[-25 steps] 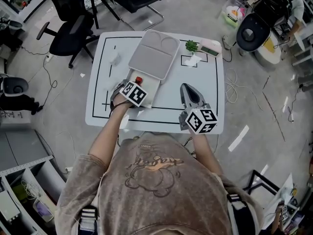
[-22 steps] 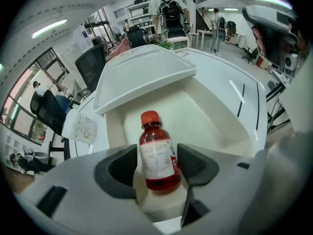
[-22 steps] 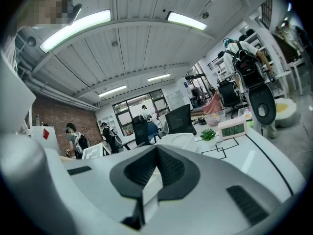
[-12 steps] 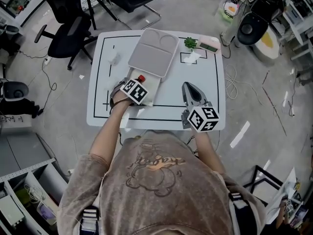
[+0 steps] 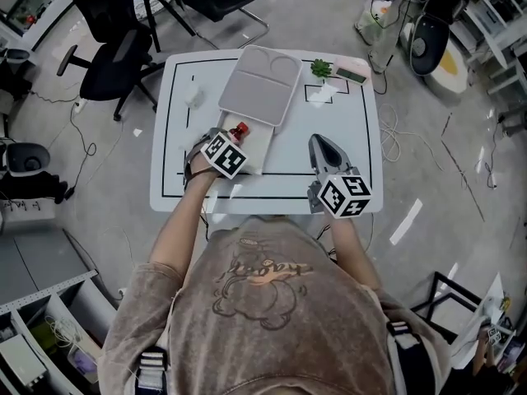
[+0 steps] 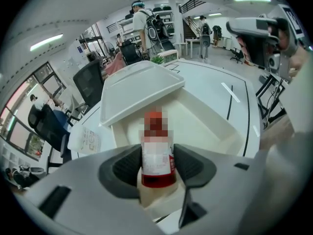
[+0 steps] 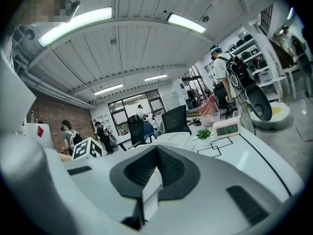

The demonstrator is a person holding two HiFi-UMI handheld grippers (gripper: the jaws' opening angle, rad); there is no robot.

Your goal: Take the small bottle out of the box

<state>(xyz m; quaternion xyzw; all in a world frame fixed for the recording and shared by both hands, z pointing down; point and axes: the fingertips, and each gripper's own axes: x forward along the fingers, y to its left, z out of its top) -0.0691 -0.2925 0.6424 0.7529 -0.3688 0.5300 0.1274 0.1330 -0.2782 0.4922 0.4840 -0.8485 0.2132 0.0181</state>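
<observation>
Both tongs are closed: the left gripper [image 6: 157,168] clamps the upright small bottle [image 6: 156,148] inside the near-left box [image 6: 215,124]; the right gripper [image 7: 155,174], near right, grips nothing.

Head view looks steeply down from above onto the whole white table [image 5: 346,138]. Left gripper view sits low, close against the open box [image 6: 215,126]; right gripper view tilts up, sharing the clock [image 7: 226,129] with the head view's upper right.
</observation>
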